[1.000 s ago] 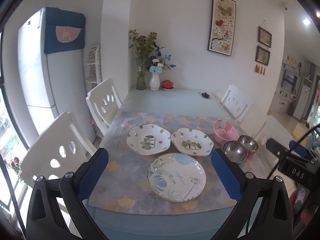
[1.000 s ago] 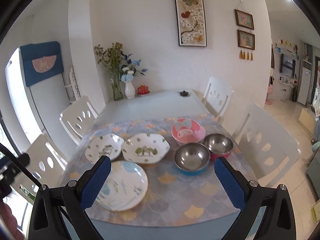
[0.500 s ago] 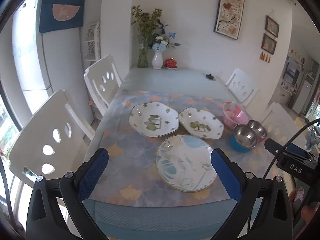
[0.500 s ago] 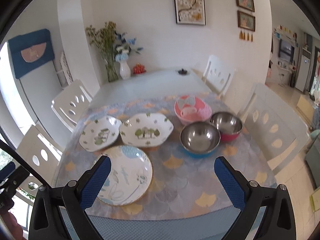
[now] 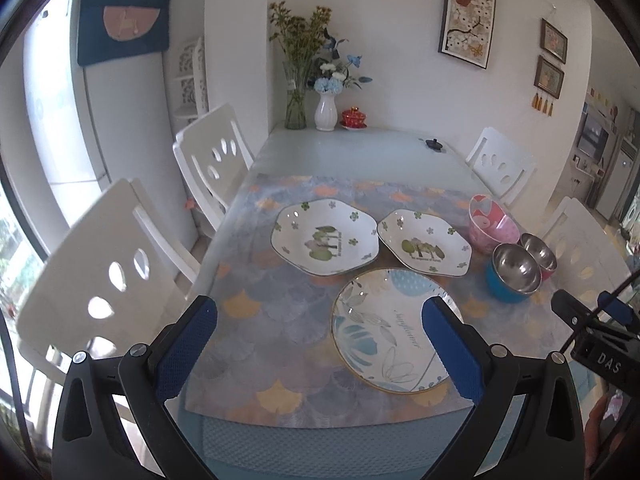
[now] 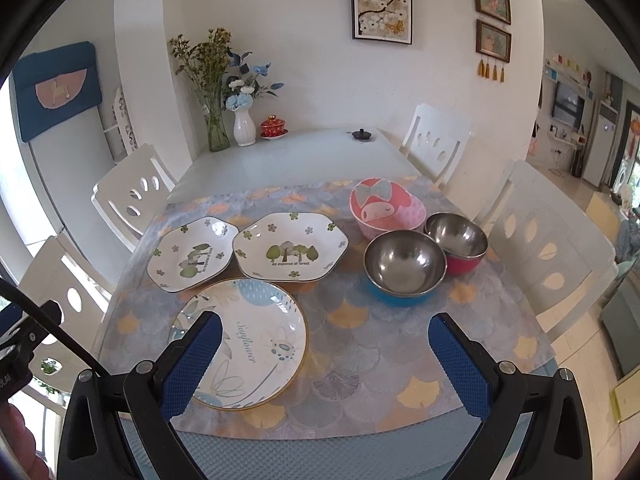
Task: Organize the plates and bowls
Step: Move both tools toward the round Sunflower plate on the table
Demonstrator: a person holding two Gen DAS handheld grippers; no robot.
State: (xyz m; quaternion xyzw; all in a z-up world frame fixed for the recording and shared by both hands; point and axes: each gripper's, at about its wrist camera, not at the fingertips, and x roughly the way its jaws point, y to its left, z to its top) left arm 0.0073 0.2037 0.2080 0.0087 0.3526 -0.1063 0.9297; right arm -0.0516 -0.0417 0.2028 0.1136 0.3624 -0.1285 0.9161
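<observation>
Blue-padded fingers [image 5: 188, 344] of the left gripper [image 5: 320, 340] are spread wide with nothing between them, and the right gripper [image 6: 324, 356] is splayed just the same, both hanging over the near edge of the tabletop [image 6: 288, 152]. Nothing gathered so far, as I read it; every piece sits on its own on the patterned grey-and-orange mat [image 6: 360, 344]. Left to right: a white scalloped plate with a tree print [image 6: 191, 258], then its larger twin, the second tree-print plate [image 6: 290, 248], their rims just about meeting. In front of them, towards the near left corner, lies the round floral plate with the gold rim [image 6: 244, 340]. On the right, the pink cartoon-face bowl [image 6: 386, 208] stands furthest back, the steel bowl with the blue outside [image 6: 404, 266] nearest, and the steel bowl with the red outside [image 6: 456, 242] is tucked against it by the right edge. No stack exists yet, so plates and bowls all remain to be nested.
</observation>
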